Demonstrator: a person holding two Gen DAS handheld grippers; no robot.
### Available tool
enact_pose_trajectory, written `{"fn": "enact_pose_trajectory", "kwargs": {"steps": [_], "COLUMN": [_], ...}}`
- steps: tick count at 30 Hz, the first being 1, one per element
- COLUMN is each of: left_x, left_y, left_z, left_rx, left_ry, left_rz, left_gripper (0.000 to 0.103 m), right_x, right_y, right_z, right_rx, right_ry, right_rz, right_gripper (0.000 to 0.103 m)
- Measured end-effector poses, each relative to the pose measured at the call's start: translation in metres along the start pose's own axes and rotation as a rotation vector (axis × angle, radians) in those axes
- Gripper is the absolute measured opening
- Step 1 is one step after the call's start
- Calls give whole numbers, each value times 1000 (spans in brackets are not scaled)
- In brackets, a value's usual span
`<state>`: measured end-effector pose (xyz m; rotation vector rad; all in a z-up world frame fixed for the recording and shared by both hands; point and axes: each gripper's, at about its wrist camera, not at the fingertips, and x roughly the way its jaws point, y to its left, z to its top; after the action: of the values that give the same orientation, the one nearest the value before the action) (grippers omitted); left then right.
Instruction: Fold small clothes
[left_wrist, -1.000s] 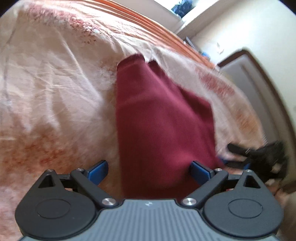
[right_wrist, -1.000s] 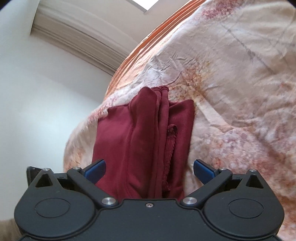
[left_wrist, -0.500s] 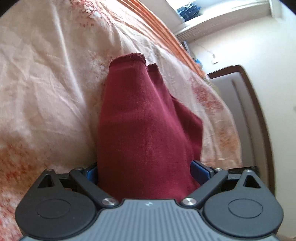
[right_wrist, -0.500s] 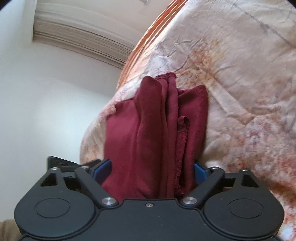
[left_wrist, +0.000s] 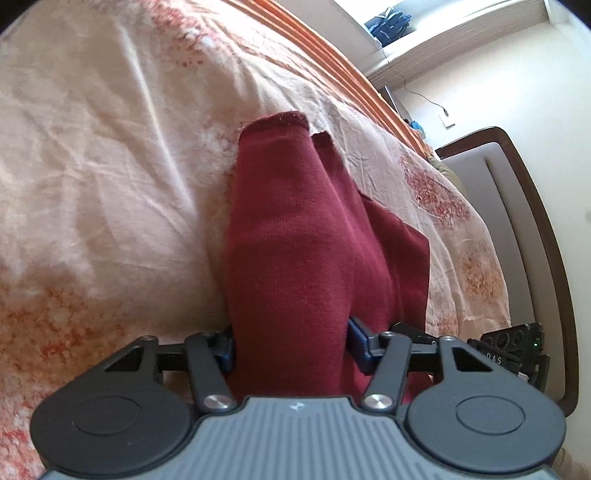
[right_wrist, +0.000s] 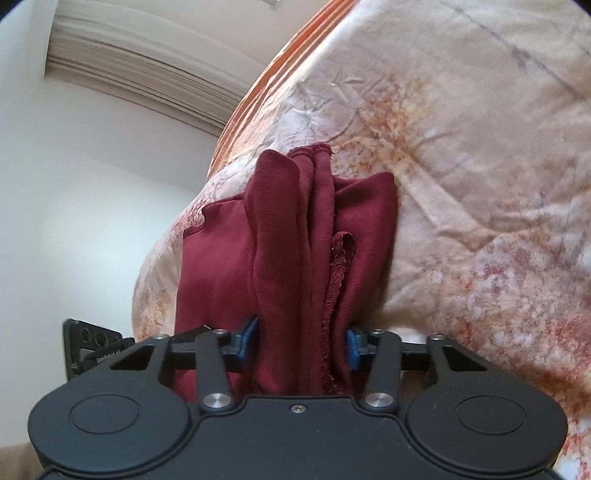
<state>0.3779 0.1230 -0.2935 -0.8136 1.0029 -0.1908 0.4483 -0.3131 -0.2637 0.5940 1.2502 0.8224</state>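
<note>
**Two grippers clamp one dark red garment on a bed**

Two hand-held grippers each take a bunched part of the same small garment (left_wrist: 303, 258), a dark red ribbed knit that lies on a cream and orange floral bedspread (left_wrist: 110, 166).

The left gripper (left_wrist: 291, 345) has just been closing, and its blue pads (left_wrist: 357, 345) now press on a thick gathered roll of the cloth. The right gripper (right_wrist: 297, 341) has also just been closing, and its pads squeeze several stacked pleats with a raw stitched hem showing among them.

From each gripper the garment runs away across the bedspread, ending in a hemmed edge. A flatter layer spreads out beside the held bunch, towards a padded headboard (left_wrist: 517, 221) at the bedspread's far side.

The cloth looks light, soft and limp, so it should drape and sag the moment it is lifted, and loose layers may slide out of a bunch. It does not look fragile or slippery. The knit probably stretches under a hard pull. For a neat fold, the best hold is likely at the corners or along a hemmed edge, through all layers at once, rather than mid-bundle.
</note>
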Motion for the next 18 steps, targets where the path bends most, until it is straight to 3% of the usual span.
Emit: {"fn": "enact_pose_trajectory", "kwargs": {"steps": [3, 7, 13, 18], "left_x": [-7, -21, -51, -98], "left_y": [-10, -16, -29, -42], "left_z": [-1, -1, -6, -26], "left_rx": [27, 43, 64, 122], "left_ry": [-10, -26, -48, -75], "left_rz": [2, -6, -11, -2], "left_gripper": [46, 39, 36, 36], "right_x": [-5, -9, -18, -33], "right_y": [9, 17, 37, 74], "right_z": [-4, -3, -6, -26], "right_rx": [-15, -34, -51, -114], "right_ry": [-14, -23, -28, -2], "right_rz": [-6, -8, 13, 40], "right_gripper": [36, 34, 33, 33]}}
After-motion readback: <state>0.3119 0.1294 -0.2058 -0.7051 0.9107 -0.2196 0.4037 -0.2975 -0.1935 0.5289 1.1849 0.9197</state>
